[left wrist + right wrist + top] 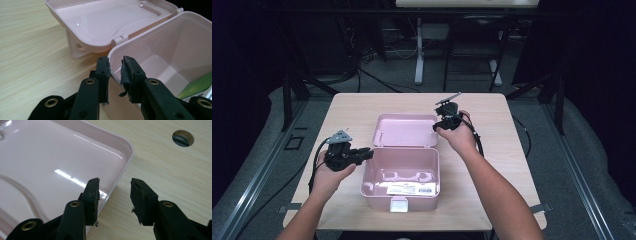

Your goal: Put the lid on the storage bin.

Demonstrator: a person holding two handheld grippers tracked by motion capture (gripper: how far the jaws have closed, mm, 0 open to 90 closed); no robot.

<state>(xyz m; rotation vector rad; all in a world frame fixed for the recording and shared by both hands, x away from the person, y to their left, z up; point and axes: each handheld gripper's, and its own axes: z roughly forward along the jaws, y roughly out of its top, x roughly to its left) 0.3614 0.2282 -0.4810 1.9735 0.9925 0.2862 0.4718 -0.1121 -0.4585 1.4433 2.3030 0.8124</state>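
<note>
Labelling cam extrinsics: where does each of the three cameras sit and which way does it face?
High view: above the person's side, looking forward and down on the table; both forearms, left gripper, right gripper.
Left gripper view: along its own jaws straddling the pink box wall.
Right gripper view: along its own jaws straddling the lid edge; table hole.
Shared: box and its open lid.
</note>
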